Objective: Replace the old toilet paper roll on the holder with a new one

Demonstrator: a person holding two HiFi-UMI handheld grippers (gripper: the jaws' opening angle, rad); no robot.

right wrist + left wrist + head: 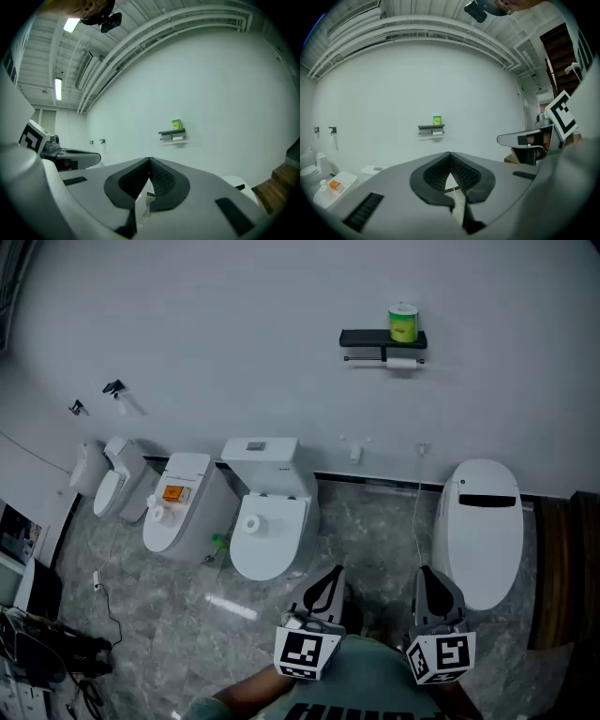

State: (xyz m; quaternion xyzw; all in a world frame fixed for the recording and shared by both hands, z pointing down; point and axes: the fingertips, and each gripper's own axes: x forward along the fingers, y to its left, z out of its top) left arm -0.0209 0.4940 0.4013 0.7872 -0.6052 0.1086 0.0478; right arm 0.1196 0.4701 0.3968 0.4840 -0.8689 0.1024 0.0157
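Note:
A black holder shelf (pixel 366 338) hangs high on the white wall. On top of it stands a green-wrapped roll (pixel 403 322), and a thin white roll (pixel 403 363) hangs under it. Both gripper views show the same holder far off, as the shelf (pixel 426 127) with its green roll (pixel 437 121) and the shelf (pixel 168 133) with its green roll (pixel 176 124). My left gripper (pixel 335 570) and right gripper (pixel 424 570) are held low, side by side, far from the wall. Each is shut and empty: left gripper (pixel 450 154), right gripper (pixel 150 160).
Several toilets stand along the wall: a white one (pixel 267 521) with a small round white thing (pixel 251 525) on its lid, a smart toilet (pixel 483 521) at right, and others (pixel 178 507) at left. Dark wood panels (pixel 553 559) are far right, cables (pixel 56 652) lower left.

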